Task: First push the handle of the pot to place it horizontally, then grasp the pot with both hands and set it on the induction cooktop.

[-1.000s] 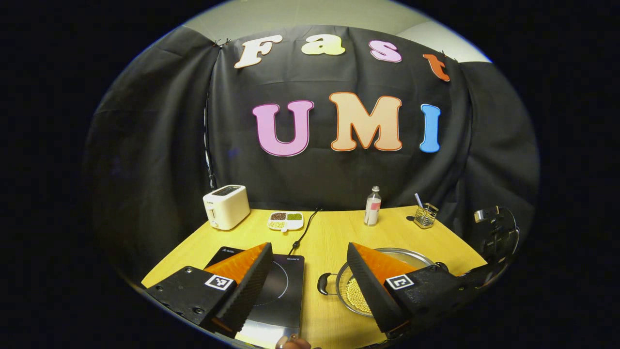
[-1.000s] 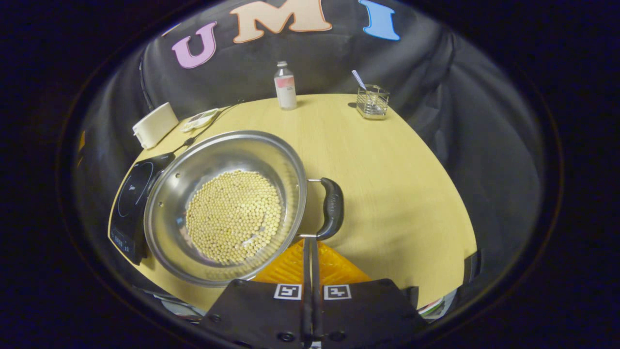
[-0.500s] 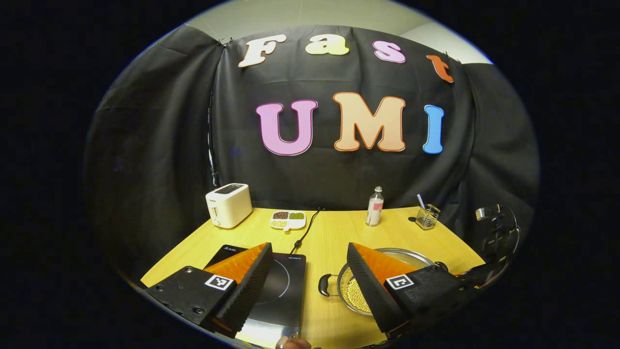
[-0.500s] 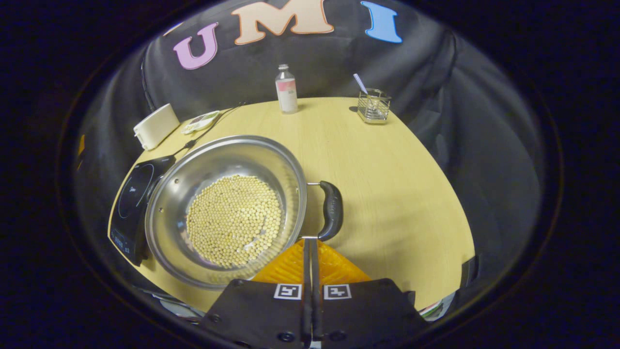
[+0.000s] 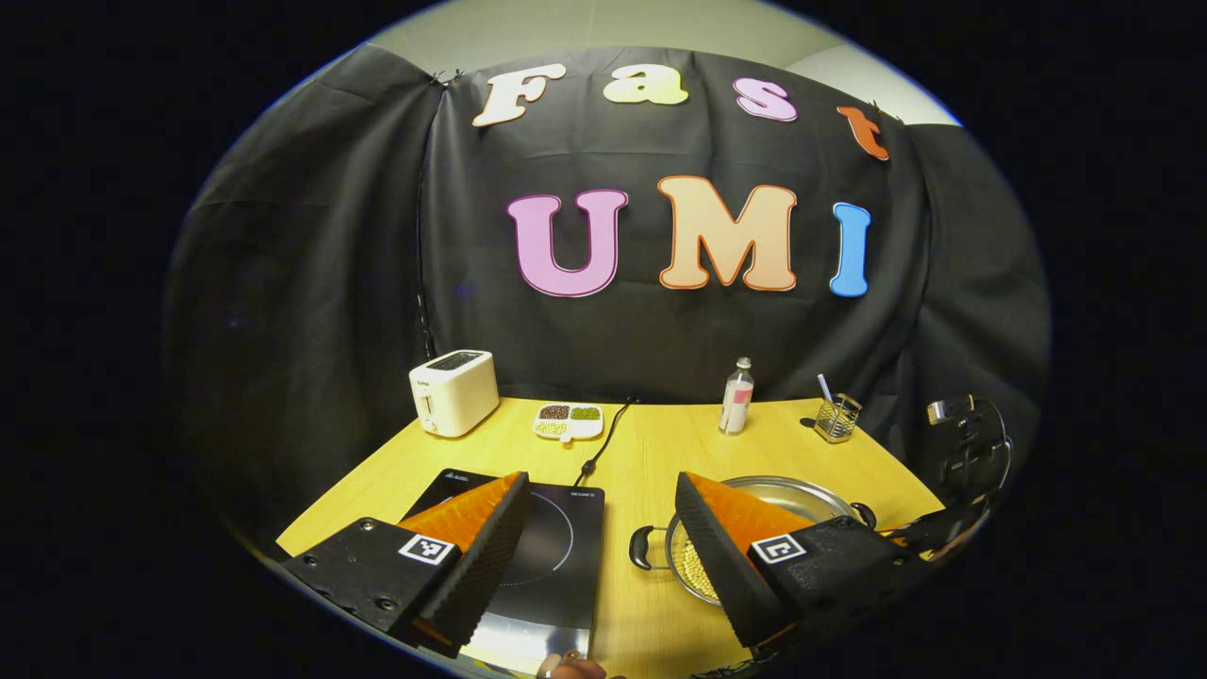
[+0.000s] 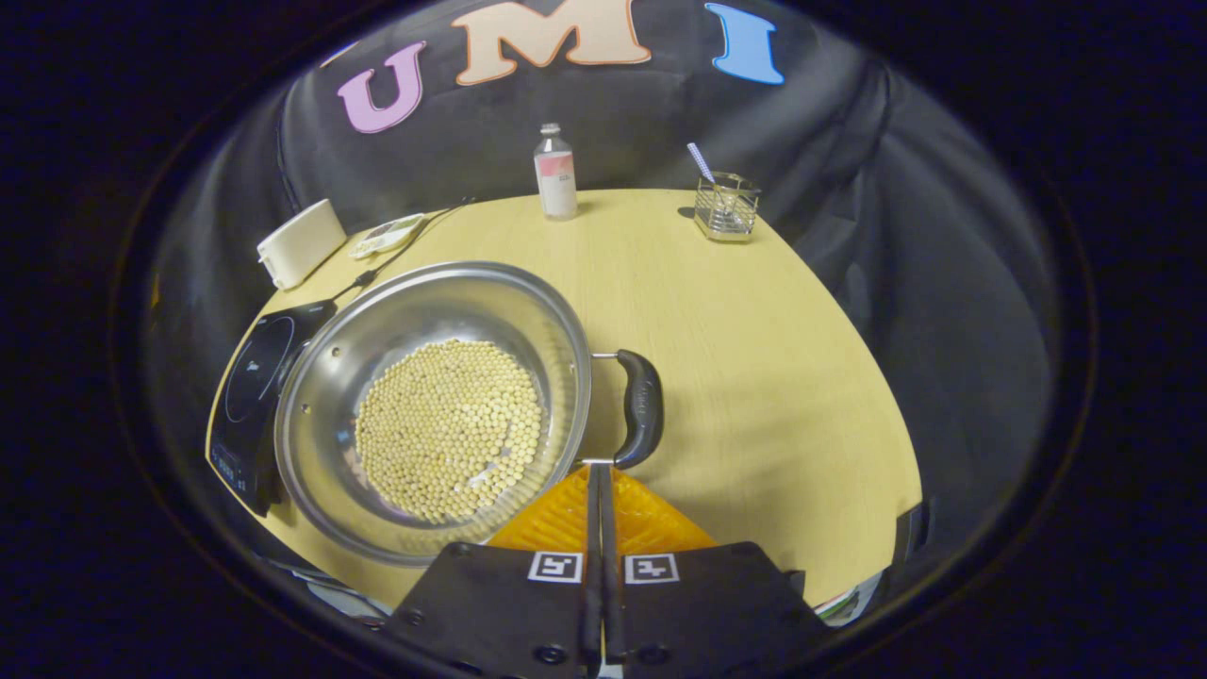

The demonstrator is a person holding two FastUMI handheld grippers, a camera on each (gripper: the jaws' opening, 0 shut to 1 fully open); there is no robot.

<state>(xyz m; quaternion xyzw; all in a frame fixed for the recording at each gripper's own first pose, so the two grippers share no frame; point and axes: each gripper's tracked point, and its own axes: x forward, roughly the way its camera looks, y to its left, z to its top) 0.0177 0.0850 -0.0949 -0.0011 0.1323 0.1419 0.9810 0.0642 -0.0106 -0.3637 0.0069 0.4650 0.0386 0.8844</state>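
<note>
My right gripper [image 6: 600,471] has its jaws together, tips at the pot's [image 6: 429,410] near black handle [image 6: 639,407]. My left gripper [image 5: 603,538] hangs with jaws apart. The bean-laden steel pot on the tabletop [image 6: 754,358] looks heavy and slippery; I'd grip both handles. The cooktop [image 5: 552,556] lies beside it.

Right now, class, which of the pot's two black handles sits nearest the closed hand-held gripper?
The handle on the pot's table side, away from the cooktop; the hand-held gripper is at its end.
</note>
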